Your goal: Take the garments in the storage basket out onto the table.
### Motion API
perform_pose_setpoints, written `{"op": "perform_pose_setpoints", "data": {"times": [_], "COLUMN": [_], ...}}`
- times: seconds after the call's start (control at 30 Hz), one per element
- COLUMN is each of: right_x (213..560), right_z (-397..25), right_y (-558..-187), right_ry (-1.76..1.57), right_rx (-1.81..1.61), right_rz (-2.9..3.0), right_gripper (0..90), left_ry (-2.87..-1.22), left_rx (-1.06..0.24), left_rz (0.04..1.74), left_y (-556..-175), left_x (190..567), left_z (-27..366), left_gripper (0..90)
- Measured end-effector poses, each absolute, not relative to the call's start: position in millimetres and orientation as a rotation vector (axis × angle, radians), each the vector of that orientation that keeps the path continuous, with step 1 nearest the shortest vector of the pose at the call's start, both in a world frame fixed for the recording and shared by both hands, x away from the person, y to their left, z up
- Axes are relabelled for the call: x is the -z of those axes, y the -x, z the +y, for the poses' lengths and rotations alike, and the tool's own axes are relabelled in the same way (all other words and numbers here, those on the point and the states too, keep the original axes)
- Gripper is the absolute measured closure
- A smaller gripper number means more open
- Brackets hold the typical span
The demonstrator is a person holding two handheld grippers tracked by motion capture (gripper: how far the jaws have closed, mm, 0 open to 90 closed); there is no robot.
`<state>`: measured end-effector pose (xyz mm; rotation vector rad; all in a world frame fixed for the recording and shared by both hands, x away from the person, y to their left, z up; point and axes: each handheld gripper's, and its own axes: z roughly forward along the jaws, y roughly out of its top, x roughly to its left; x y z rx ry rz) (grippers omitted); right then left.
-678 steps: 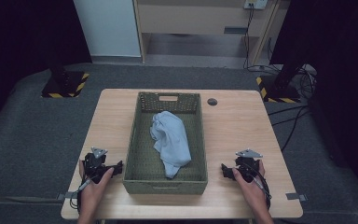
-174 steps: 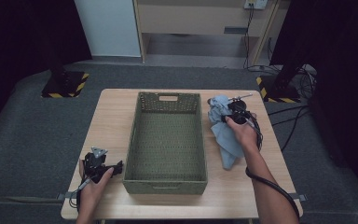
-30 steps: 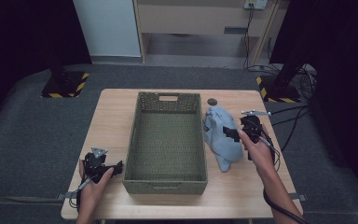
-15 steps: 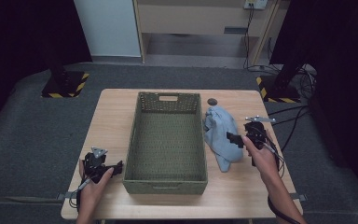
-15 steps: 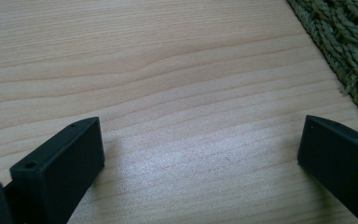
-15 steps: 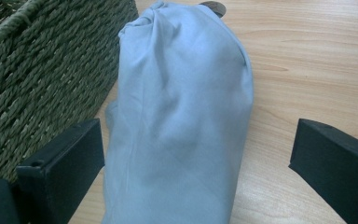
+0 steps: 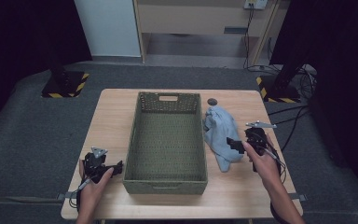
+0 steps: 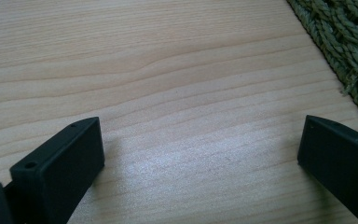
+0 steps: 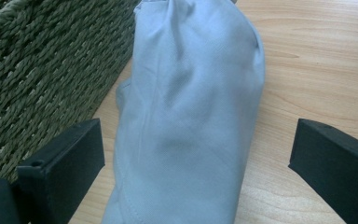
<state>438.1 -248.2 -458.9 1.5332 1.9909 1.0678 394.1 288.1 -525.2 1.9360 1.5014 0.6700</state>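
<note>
both tongs gape wide and hold nothing, the right tongs (image 9: 196, 172) over the blue cloth (image 9: 191, 116) beside the basket (image 7: 166, 140), the left tongs (image 8: 200, 154) over bare table (image 8: 168, 70).

The black 2-jaw left gripper (image 7: 117, 167) sits low at the near left in the person's left hand (image 7: 92, 183), jaws spread wide, while the black 2-jaw right gripper (image 7: 230, 143), held forward in the right hand (image 7: 260, 158), also gapes wide.
</note>
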Motion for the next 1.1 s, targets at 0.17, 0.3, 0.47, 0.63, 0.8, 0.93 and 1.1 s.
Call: {"op": "perform_pose_setpoints", "data": {"times": [0.17, 0.3, 0.47, 0.63, 0.8, 0.93, 1.1], "right_x": [460, 461, 460, 461, 463, 466, 468], "right_z": [-243, -240, -238, -238, -235, -233, -231], "right_y": [-432, -428, -424, -420, -414, -407, -401], "right_ry": [-1.514, -1.500, -1.483, -1.473, -1.461, -1.447, -1.437], "right_rx": [-1.081, -1.080, -1.084, -1.088, -1.093, -1.088, -1.091], "right_rz": [2.013, 2.026, 2.031, 2.025, 2.035, 2.043, 2.052], "right_gripper": [3.1, 3.1, 2.8, 2.6, 2.6, 2.6, 2.6], "left_ry": [-1.936, -1.936, -1.936, -1.936, -1.936, -1.936, -1.936], "left_rx": [-0.670, -0.670, -0.670, -0.670, -0.670, -0.670, -0.670], "left_rz": [1.501, 1.501, 1.501, 1.501, 1.501, 1.501, 1.501], "left_y": [-394, -394, -394, -394, -394, -394, -394], "left_x": [525, 525, 525, 525, 525, 525, 525], "left_z": [288, 288, 288, 288, 288, 288, 288], "left_gripper": [0.0, 0.0, 0.0, 0.0, 0.0, 0.0, 0.0]}}
